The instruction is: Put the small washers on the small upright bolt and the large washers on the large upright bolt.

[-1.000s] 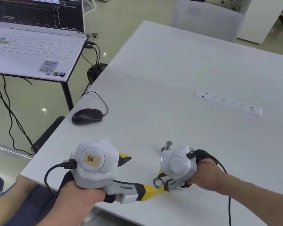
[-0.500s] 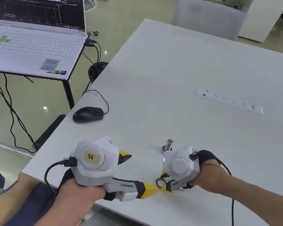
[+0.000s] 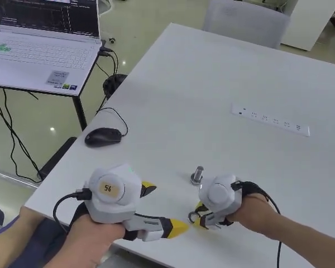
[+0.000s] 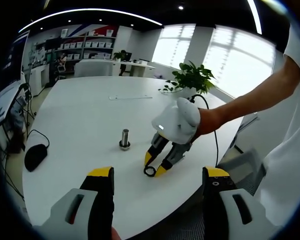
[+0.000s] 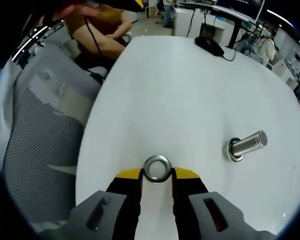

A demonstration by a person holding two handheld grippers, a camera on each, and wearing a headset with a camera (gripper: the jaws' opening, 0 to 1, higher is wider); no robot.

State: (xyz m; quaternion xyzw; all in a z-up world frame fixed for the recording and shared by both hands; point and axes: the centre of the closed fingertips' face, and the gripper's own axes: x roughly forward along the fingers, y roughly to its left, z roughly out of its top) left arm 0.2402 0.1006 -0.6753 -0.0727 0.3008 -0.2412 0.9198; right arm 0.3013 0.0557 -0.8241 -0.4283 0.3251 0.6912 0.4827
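My right claw point(image 5: 157, 172), pinching a washer point(image 5: 146, 168), has drawn aside from the upright bolt point(image 5: 247, 144). Threading remains undone; my left claw point(image 4: 157, 175) gapes empty.

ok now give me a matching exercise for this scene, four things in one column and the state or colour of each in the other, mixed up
1 washer
2 bolt
3 mouse
4 power strip

A white, long, lying flat
B standing upright
C pinched in the right gripper's fingers
D black, with a cable

Pairs: 1-C, 2-B, 3-D, 4-A
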